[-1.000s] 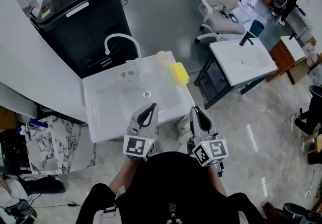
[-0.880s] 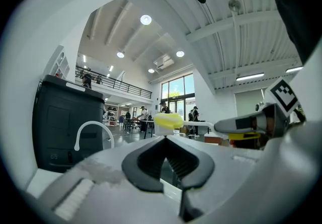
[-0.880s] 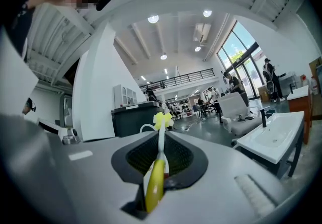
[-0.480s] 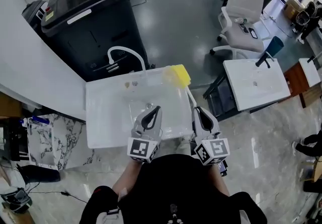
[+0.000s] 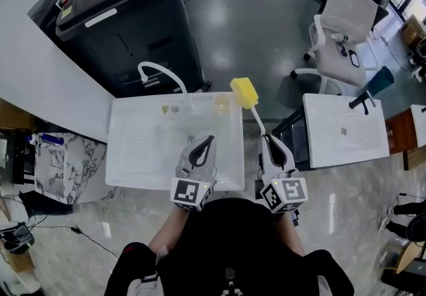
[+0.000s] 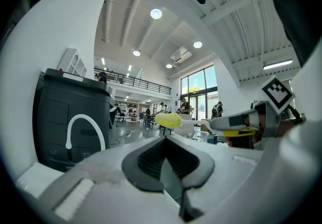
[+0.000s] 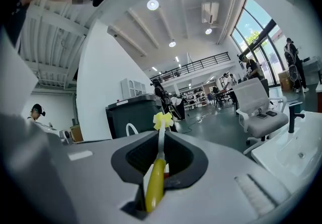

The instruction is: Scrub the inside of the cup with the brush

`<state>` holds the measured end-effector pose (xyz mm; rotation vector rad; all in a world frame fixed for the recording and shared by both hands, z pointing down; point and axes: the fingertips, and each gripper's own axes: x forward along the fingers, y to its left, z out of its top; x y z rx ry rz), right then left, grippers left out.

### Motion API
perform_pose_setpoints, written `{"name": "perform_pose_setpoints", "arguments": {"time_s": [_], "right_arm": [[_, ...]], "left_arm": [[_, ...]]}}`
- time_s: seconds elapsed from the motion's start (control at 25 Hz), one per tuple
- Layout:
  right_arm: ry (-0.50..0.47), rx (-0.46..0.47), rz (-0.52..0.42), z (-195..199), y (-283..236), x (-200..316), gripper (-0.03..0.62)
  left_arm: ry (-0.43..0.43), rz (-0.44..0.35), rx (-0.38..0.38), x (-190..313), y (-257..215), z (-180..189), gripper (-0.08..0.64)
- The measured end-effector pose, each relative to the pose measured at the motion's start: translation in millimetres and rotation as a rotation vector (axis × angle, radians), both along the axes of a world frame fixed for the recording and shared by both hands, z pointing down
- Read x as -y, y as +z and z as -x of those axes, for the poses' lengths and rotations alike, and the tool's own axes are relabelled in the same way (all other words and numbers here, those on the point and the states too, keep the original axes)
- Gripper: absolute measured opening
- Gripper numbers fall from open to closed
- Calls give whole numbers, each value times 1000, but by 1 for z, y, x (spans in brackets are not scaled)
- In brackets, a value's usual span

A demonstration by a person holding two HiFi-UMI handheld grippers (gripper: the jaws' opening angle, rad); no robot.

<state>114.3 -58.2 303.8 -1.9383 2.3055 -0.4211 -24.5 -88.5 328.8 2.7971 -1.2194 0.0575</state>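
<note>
A clear cup (image 5: 221, 105) stands at the far right of the white sink (image 5: 133, 155), near the white faucet (image 5: 160, 72). My right gripper (image 5: 267, 139) is shut on the handle of a brush (image 5: 255, 115). The brush's yellow sponge head (image 5: 244, 93) reaches past the sink's far right corner, just right of the cup. In the right gripper view the yellow handle (image 7: 155, 188) runs out between the jaws (image 7: 161, 140) to the sponge head (image 7: 163, 120). My left gripper (image 5: 205, 140) hovers over the sink's near edge, shut and empty, its jaws (image 6: 165, 140) pressed together. The brush head (image 6: 168, 121) shows in its view too.
A large black bin (image 5: 126, 15) stands behind the sink. To the right are a second white sink (image 5: 346, 132) on a frame and a white office chair (image 5: 346, 22). Two small items (image 5: 170, 109) lie by the faucet. A marble slab (image 5: 60, 161) lies to the left.
Both grippers have moved forward over the sink's near edge. The brush head, earlier level with the cup's right side, now pokes past the sink's far right corner. Both grips are unchanged.
</note>
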Motion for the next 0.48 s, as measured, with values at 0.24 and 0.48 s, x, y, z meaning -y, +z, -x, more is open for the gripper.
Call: {"name": "perform_pose_setpoints", "arguments": {"time_s": [0.24, 0.48], "right_arm": [[-46, 10, 25, -36, 11, 28, 36], [-126, 9, 48, -49, 24, 60, 35]], "left_arm": [[-80, 4, 3, 20, 8, -27, 2], [-175, 21, 18, 42, 28, -35, 2]]}}
